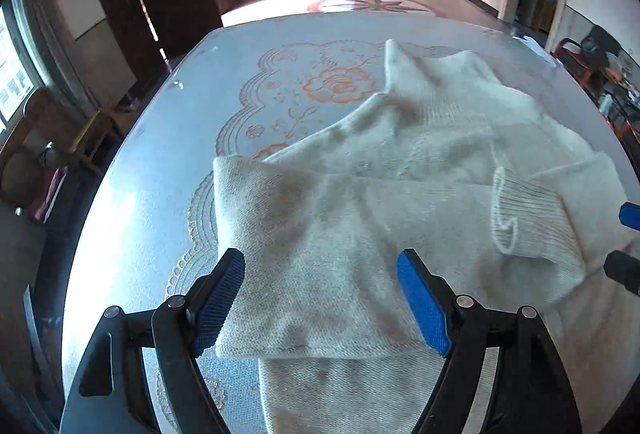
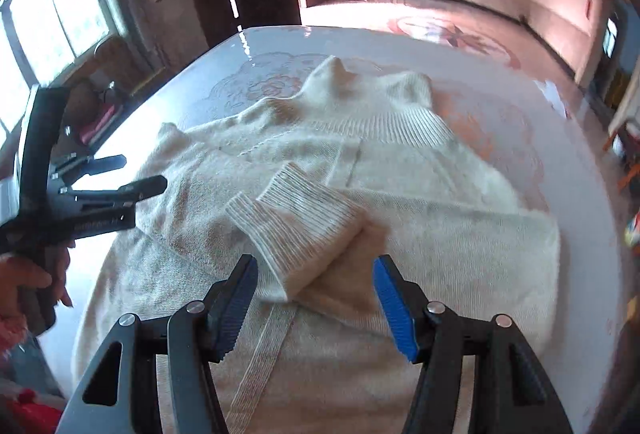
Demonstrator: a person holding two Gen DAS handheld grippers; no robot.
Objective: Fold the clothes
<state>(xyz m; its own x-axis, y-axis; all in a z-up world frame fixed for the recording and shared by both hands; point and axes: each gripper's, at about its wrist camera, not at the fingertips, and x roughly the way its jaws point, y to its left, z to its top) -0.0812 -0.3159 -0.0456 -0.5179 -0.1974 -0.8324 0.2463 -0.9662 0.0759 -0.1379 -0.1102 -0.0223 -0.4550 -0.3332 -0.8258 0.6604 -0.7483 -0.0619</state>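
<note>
We see the sweater (image 1: 400,194) mid-frame on the table (image 1: 160,174), both sleeves laid across the body, cuff (image 2: 296,218) on top; lengthwise fold seems left. Left gripper (image 1: 320,310) and right gripper (image 2: 316,306) hover, jaws spread, pinching nothing

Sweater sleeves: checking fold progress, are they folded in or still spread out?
Folded in. Both sleeves lie across the sweater body; the ribbed cuff rests on its middle, and both grippers are open.
</note>
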